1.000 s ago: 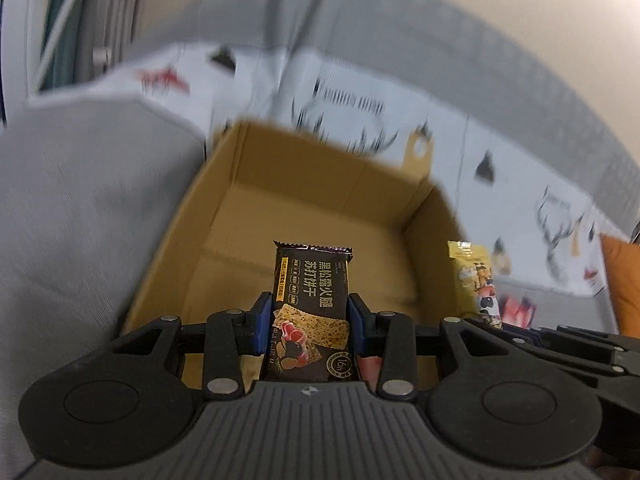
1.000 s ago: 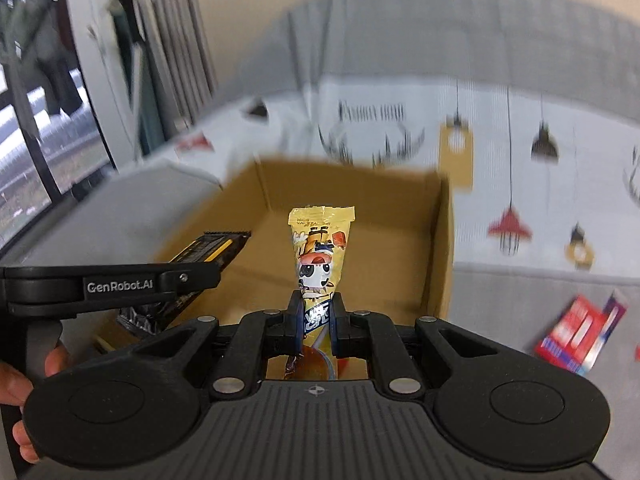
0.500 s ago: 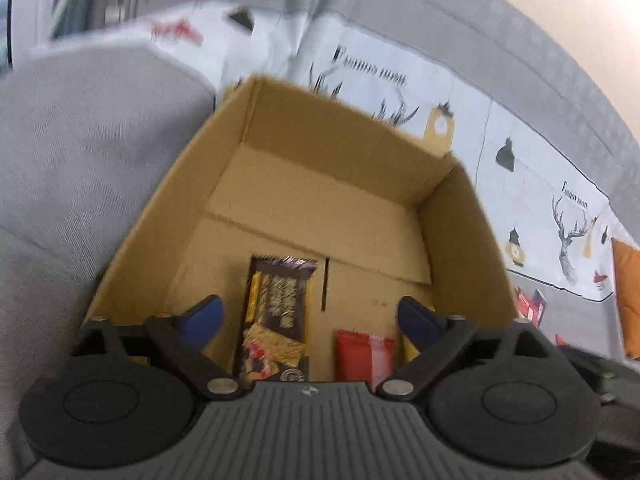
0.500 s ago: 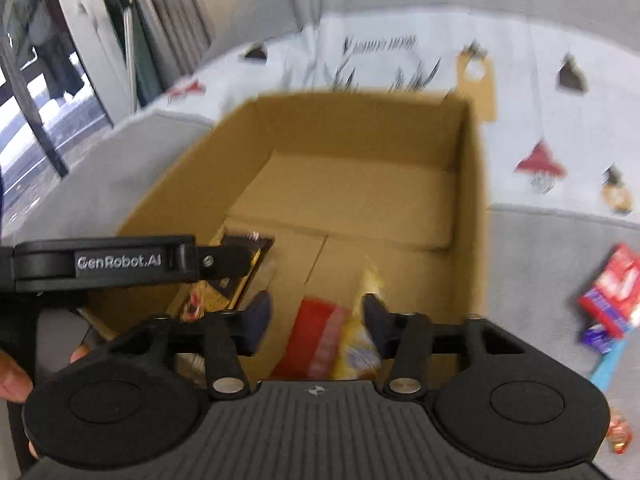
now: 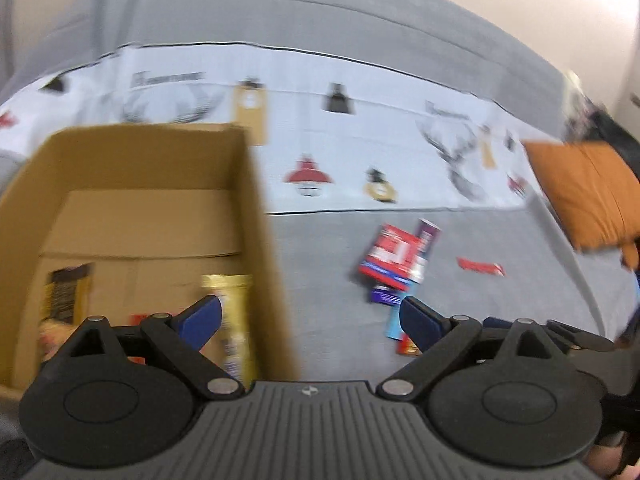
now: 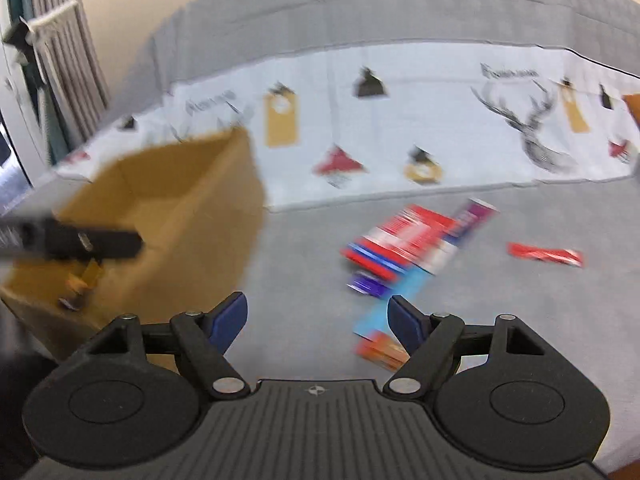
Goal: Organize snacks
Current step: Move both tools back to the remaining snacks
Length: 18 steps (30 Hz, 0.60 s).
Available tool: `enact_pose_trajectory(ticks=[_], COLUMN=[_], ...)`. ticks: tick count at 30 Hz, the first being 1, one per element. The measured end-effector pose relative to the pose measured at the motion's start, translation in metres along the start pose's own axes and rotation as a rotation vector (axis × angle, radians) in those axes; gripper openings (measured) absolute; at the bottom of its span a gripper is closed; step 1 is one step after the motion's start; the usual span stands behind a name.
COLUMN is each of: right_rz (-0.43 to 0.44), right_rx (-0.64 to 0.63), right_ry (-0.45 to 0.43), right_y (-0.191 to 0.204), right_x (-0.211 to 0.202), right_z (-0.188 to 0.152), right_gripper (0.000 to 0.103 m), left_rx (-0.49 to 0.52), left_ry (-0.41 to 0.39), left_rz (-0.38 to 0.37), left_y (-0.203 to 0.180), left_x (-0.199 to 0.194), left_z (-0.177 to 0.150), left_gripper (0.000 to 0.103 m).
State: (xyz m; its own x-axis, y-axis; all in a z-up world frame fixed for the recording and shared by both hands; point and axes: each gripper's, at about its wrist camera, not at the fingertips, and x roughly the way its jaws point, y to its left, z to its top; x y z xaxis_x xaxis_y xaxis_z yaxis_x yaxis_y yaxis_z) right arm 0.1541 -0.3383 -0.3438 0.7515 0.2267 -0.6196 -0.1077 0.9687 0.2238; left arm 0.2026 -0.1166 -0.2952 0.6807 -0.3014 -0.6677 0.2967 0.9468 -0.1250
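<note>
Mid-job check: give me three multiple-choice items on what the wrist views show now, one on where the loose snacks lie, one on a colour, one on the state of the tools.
1. Where do the loose snack packets lie?
A. On the grey bed surface right of the cardboard box
B. On the orange cushion
C. On the window sill

2. What colour is the single thin packet lying apart, furthest right?
A. Green
B. Red
C. Black

3. How do the left tool and right tool stand?
A. Both shut on snacks
B. Only the left holds one
C. Both open, holding nothing

Answers:
1 A, the pile sits on grey fabric beside the cardboard box.
2 B, it shows red.
3 C, the jaws stand wide apart with nothing between them.
</note>
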Motion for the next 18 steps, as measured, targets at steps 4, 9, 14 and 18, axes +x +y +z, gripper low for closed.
enact_pose_trajectory(ticks=[4, 9, 14, 18], right_rz=[-0.004, 0.019, 0.019, -0.085], right_rx=[-0.067, -0.081, -0.169, -0.030], right_ry=[0.014, 0.138, 0.173, 0.141], right_y=[-0.027, -0.046, -0.050, -0.077], right_x=[0.009, 0.053, 0.076, 0.076], right_z=[-0.013, -0.018, -0.023, -0.020], right_gripper=[0.072, 0.041, 0.027, 0.024], left_rx=[0.082, 0.114, 0.231, 0.294], left_ry=[-0.013, -0.009, -0.013, -0.067], left_rz=[0.000, -0.020, -0.013, 0.097], left_y=[-0.033, -0.049, -0.061, -0.071], left_x=[0.031, 0.065, 0.088, 0.109], left_z=[-0.006, -0.016, -0.024, -0.027], left_gripper=[0.103, 0.103, 0.103, 0.103])
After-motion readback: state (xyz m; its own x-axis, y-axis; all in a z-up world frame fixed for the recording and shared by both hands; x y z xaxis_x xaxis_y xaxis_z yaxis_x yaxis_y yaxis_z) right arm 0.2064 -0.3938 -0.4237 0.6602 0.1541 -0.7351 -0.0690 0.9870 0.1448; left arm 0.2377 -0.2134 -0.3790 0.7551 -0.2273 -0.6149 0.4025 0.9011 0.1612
